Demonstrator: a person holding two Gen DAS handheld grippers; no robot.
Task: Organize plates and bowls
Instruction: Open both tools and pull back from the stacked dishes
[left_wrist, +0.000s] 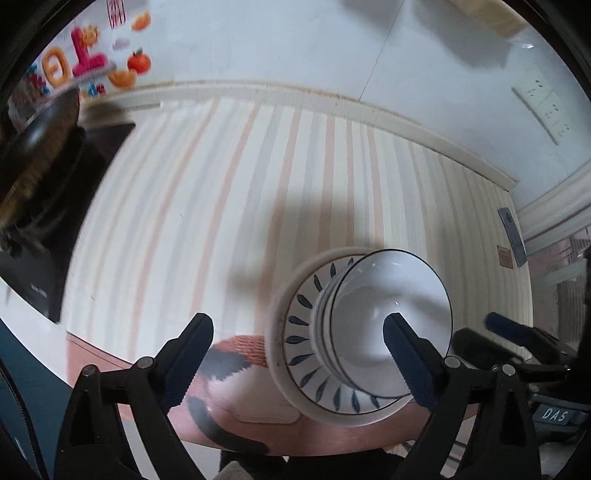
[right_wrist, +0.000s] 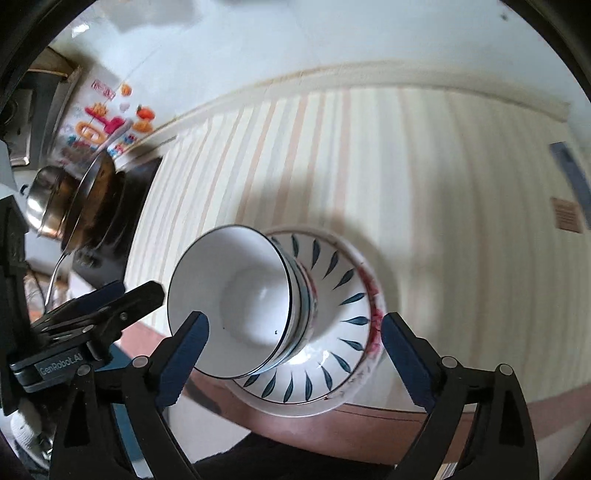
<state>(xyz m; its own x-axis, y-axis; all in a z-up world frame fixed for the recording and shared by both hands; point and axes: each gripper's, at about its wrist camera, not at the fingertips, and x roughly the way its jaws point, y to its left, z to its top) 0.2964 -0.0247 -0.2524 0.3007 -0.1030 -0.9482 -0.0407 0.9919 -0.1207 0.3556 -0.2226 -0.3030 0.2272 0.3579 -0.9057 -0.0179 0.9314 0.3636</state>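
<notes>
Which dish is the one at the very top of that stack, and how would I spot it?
Start at the striped tablecloth and find its near edge, where a wide plate ringed with blue leaf marks sits. On it stand nested bowls; the top bowl is plain white inside with a thin dark rim line, unlike the patterned plate beneath.

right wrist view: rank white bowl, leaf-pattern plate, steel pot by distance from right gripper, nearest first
1. white bowl, stacked on other bowls, just ahead of the open right gripper.
2. leaf-pattern plate, under the stack, extending right.
3. steel pot, far upper left, by the stove.

White bowl (right_wrist: 236, 299), blue-leaf-patterned plate (right_wrist: 343, 280)
</notes>
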